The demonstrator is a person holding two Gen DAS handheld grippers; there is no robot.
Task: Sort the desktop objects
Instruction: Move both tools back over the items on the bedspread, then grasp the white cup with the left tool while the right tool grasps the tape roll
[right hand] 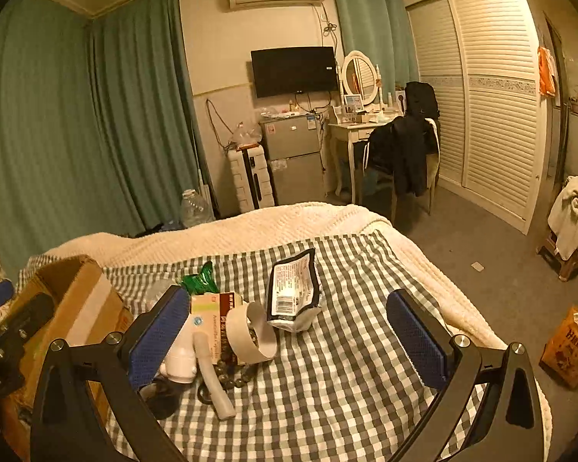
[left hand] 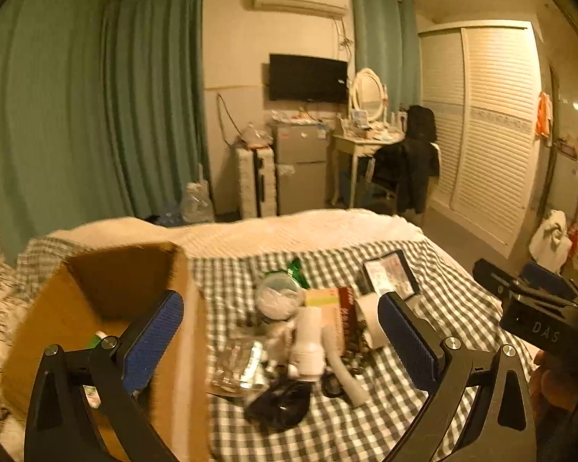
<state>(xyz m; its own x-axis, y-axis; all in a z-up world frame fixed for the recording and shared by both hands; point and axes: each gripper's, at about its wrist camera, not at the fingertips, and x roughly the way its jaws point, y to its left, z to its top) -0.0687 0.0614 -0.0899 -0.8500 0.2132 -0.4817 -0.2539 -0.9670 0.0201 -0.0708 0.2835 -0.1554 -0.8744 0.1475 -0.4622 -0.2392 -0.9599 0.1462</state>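
Note:
A pile of small objects lies on the checked cloth (right hand: 346, 365): a white plastic fitting with a hose (left hand: 308, 342), a tape roll (right hand: 250, 331), a medicine box (right hand: 212, 310), a foil pouch (right hand: 294, 292), a green packet (right hand: 200, 279), a black item (left hand: 279, 400) and a round lidded tub (left hand: 279, 294). An open cardboard box (left hand: 108, 308) stands to the left. My left gripper (left hand: 281, 342) is open and empty, above the pile beside the box. My right gripper (right hand: 289, 335) is open and empty over the pile; it also shows in the left wrist view (left hand: 535, 304).
The cloth lies on a bed with a cream blanket (right hand: 250, 227). Beyond stand a small fridge (right hand: 294, 154), a dressing table with a chair (right hand: 400, 150), a louvred wardrobe (right hand: 489, 96) and green curtains (right hand: 77, 115). A paper bag (right hand: 570, 346) sits on the floor at right.

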